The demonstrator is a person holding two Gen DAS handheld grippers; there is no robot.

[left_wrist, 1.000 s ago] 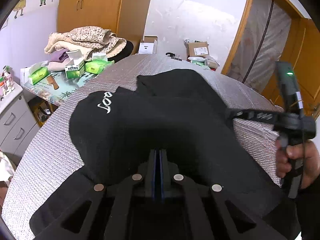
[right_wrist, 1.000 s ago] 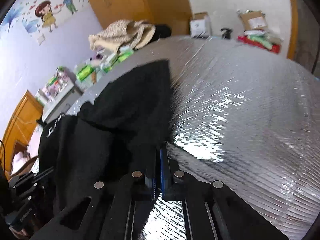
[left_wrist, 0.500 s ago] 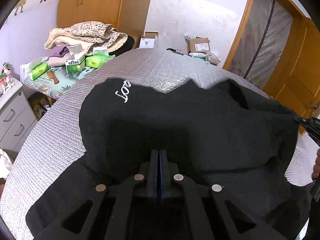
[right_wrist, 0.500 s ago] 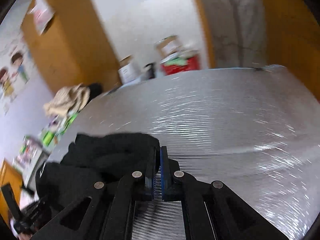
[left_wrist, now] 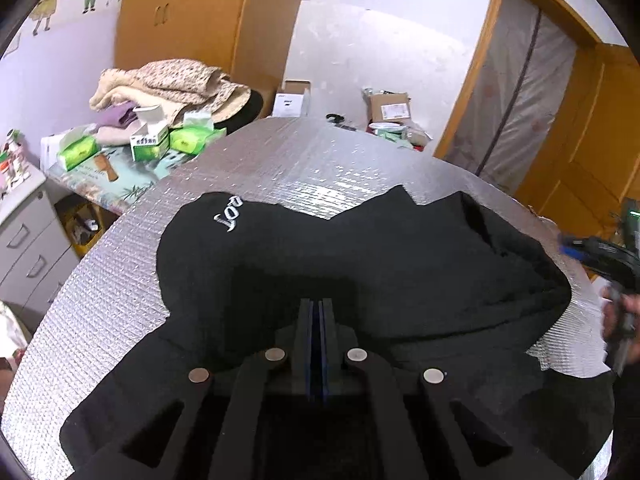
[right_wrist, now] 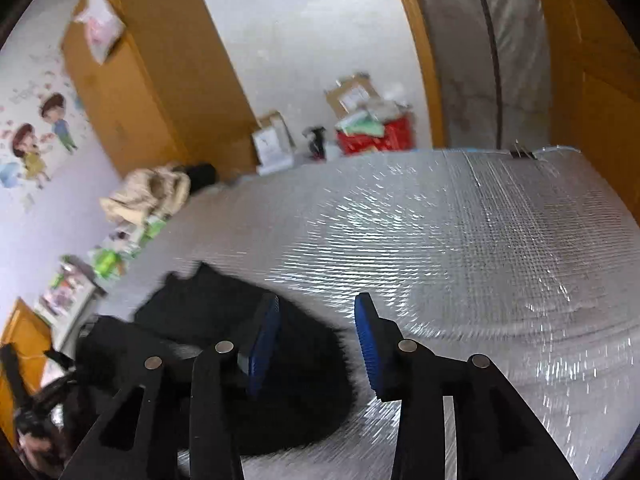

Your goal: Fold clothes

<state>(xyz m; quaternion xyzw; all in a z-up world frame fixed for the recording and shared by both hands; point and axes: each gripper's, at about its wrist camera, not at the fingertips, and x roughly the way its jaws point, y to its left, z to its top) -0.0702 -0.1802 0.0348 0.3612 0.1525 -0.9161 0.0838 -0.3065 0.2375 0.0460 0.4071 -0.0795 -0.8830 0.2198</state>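
Left wrist view: a silver quilted table cover (left_wrist: 280,168) fills most of the frame, and on its near half lies a black garment (left_wrist: 380,264), spread wide and rumpled, with a small white embroidered logo (left_wrist: 229,218) on the lobe farthest to the left of the cover. The cloth runs from under the camera out to the cover's right edge, where it bunches into a raised ridge. It looks soft and limp, light enough for one gripper to lift, and thick enough to hold a crease; it will likely sag and drag rather than keep a shape, and should slide easily on the shiny cover. Best holds appear to be at hems and corners, not in the middle of the panel.

The left gripper (left_wrist: 316,312) sits low over the garment's near edge with its blue pads pressed together; black cloth lies all round them, but whether any is pinched between them cannot be told.

Right wrist view, blurred: the right gripper (right_wrist: 316,322) stands with its jaws wide apart and nothing between them, over the garment's right-hand edge (right_wrist: 288,360) where it meets bare cover (right_wrist: 480,248). Beyond the cover's far left corner, a side table carries green tissue packs (left_wrist: 76,152) and a heap of pale folded clothes (left_wrist: 168,84).
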